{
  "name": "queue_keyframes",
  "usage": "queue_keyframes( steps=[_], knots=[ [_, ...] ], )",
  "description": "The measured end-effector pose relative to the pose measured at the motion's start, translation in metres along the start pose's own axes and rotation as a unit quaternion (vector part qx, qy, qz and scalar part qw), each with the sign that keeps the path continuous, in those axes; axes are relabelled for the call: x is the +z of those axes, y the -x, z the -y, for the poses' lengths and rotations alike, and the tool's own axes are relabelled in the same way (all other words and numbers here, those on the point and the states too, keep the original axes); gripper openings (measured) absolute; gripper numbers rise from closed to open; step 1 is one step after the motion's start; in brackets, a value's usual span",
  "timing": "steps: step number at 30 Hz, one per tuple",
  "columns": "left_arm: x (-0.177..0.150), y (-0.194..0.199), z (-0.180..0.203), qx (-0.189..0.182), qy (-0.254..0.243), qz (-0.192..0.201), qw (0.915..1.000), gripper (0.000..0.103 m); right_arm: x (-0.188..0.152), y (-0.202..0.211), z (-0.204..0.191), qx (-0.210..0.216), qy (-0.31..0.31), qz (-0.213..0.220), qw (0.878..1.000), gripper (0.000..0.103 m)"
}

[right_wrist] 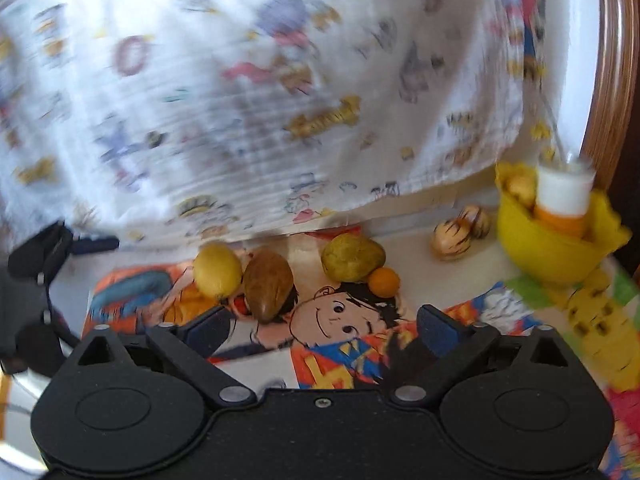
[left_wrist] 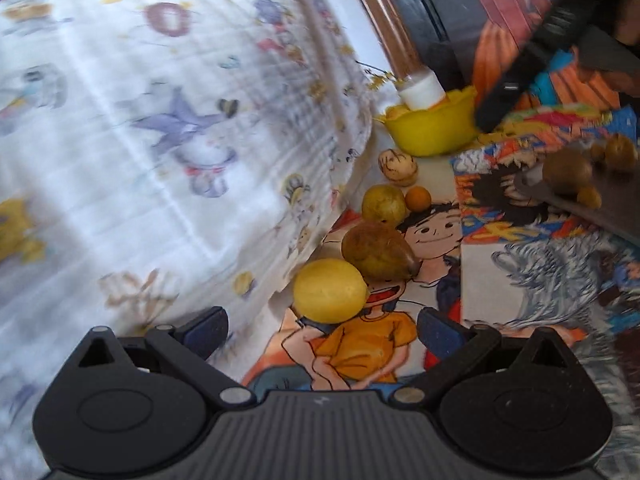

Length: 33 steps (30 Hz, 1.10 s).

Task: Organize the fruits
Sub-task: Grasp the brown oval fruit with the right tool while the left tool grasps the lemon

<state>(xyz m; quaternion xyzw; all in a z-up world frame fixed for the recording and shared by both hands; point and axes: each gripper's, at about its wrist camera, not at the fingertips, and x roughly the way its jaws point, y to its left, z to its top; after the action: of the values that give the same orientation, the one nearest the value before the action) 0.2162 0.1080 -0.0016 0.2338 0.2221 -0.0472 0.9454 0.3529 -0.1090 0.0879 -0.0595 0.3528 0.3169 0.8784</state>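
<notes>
— Two blue pads of your left tongs (left_wrist: 322, 332) stand wide apart, gripping nothing. What's ahead?
— A yellow lemon (left_wrist: 330, 289) just beyond them, then a brown fruit (left_wrist: 378, 251), a green one (left_wrist: 383, 203), and farther off a yellow bowl (left_wrist: 434, 128).
— And your right tongs (right_wrist: 322, 330)?
— Also spread wide and empty. The brown fruit (right_wrist: 267, 285) lies just ahead, the lemon (right_wrist: 217, 270) left of it, the bowl (right_wrist: 548, 248) far right.

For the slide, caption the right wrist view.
Open right tool above a cartoon-print mat, facing loose fruits and a yellow bowl.
</notes>
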Motion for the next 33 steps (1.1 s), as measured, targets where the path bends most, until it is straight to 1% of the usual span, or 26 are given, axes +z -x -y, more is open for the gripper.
queue_keyframes(
  steps=[3, 6, 7, 9, 12, 14, 17, 22, 24, 28, 31, 33],
  knots=[
    [0.0, -0.013, 0.0, -0.004, -0.013, -0.007, 0.9999, 0.101, 0.006, -0.029, 0.002, 0.018, -0.051, -0.016, 0.998, 0.091],
    [0.001, -0.025, -0.001, -0.015, -0.009, -0.018, 0.9997, 0.098, 0.011, -0.053, -0.001, 0.029, -0.082, -0.027, 0.996, 0.088],
    [0.001, -0.028, -0.002, -0.017, -0.005, -0.021, 0.9996, 0.096, 0.012, -0.06, -0.002, 0.031, -0.093, -0.032, 0.995, 0.087],
    [0.002, -0.035, -0.003, -0.022, 0.005, -0.026, 0.9994, 0.095, 0.014, -0.076, -0.003, 0.042, -0.114, -0.041, 0.992, 0.084],
    [0.004, -0.044, -0.006, -0.025, 0.026, -0.03, 0.9989, 0.093, 0.018, -0.095, -0.004, 0.045, -0.137, -0.048, 0.988, 0.081],
    [0.005, -0.05, -0.008, -0.027, 0.04, -0.034, 0.9983, 0.092, 0.019, -0.104, -0.003, 0.047, -0.151, -0.049, 0.986, 0.079],
    [0.005, -0.057, -0.011, -0.032, 0.059, -0.04, 0.9969, 0.09, 0.019, -0.115, -0.001, 0.062, -0.173, -0.051, 0.982, 0.077],
    [0.006, -0.064, -0.017, -0.04, 0.076, -0.042, 0.9954, 0.086, 0.018, -0.128, -0.003, 0.079, -0.187, -0.057, 0.978, 0.076],
    [0.006, -0.067, -0.018, -0.043, 0.08, -0.043, 0.9949, 0.085, 0.017, -0.133, -0.003, 0.083, -0.189, -0.061, 0.976, 0.073],
    [0.007, -0.074, -0.019, -0.045, 0.09, -0.05, 0.9937, 0.079, 0.016, -0.141, -0.003, 0.086, -0.194, -0.066, 0.975, 0.07],
    [0.006, -0.077, -0.019, -0.047, 0.098, -0.054, 0.9926, 0.076, 0.014, -0.15, -0.001, 0.089, -0.203, -0.072, 0.972, 0.065],
    [0.007, -0.079, -0.021, -0.05, 0.105, -0.056, 0.9917, 0.076, 0.01, -0.15, -0.001, 0.093, -0.21, -0.073, 0.971, 0.064]
  ],
)
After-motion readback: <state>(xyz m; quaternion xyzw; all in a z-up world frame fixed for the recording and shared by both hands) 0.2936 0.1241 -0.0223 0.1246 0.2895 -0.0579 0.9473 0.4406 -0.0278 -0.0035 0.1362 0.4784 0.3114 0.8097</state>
